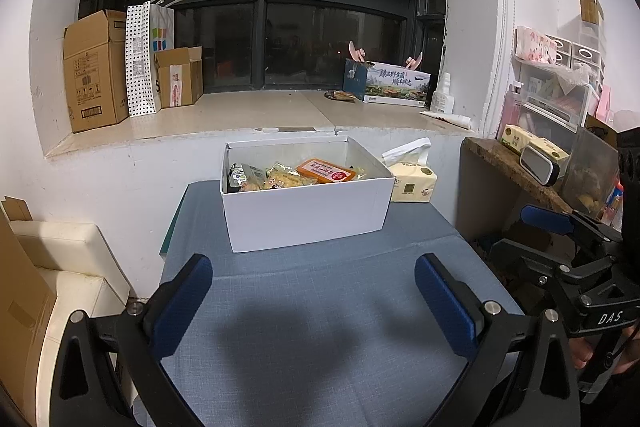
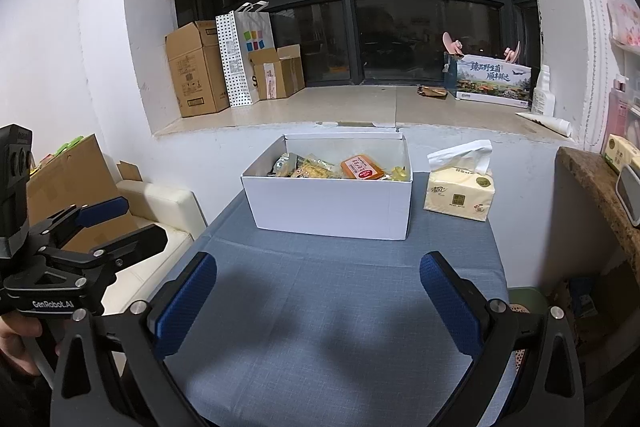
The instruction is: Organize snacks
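Observation:
A white open box [image 1: 304, 209] stands at the far end of a small table with a blue cloth [image 1: 320, 307]. It holds several snack packets, among them an orange pack [image 1: 326, 170] with a red label. The box also shows in the right wrist view [image 2: 332, 205], with the orange pack [image 2: 362, 167] inside. My left gripper [image 1: 314, 297] is open and empty above the cloth, short of the box. My right gripper [image 2: 318, 297] is open and empty too, at the same distance from the box. Each gripper shows at the edge of the other's view.
A yellow tissue pack [image 2: 460, 195] sits on the table right of the box. A windowsill behind holds cardboard boxes [image 1: 96, 71], a paper bag [image 1: 146, 59] and a printed carton [image 1: 396, 87]. A cream seat [image 1: 68, 267] is left, a wooden shelf [image 1: 516, 167] right.

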Demonstrator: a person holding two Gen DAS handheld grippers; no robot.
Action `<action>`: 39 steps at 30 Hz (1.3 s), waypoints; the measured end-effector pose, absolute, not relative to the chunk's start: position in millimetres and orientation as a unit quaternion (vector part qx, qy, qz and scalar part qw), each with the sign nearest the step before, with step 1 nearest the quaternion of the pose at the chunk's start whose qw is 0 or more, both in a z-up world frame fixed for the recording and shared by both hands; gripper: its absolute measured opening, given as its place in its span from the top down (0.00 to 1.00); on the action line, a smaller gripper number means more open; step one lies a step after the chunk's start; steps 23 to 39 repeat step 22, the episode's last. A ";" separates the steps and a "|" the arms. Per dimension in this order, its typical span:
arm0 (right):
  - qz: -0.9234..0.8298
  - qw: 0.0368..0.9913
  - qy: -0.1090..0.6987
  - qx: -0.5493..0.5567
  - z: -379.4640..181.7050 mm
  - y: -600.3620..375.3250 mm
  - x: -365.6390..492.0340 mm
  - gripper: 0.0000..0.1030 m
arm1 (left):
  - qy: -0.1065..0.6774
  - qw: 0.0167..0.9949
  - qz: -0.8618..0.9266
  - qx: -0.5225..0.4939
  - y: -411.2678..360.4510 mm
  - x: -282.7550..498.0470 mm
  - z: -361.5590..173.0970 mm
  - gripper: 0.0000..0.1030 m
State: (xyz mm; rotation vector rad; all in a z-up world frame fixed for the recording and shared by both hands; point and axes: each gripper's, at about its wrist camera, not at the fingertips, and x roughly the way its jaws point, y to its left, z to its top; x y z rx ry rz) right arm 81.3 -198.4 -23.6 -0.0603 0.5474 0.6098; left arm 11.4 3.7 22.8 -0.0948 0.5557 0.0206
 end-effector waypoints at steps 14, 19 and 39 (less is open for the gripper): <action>0.297 0.917 0.266 -0.032 -23.2 -197.7 79.4 0.00 | 0.277 0.960 0.007 -0.046 4.8 12.6 20.9 0.00; 0.297 0.917 0.265 -0.032 -22.9 -197.5 78.7 0.00 | 0.273 0.961 0.003 -0.046 5.6 12.0 21.5 0.00; 0.298 0.916 0.266 -0.033 -23.2 -196.6 79.6 0.00 | 0.271 0.961 0.007 -0.044 5.7 13.4 22.6 0.00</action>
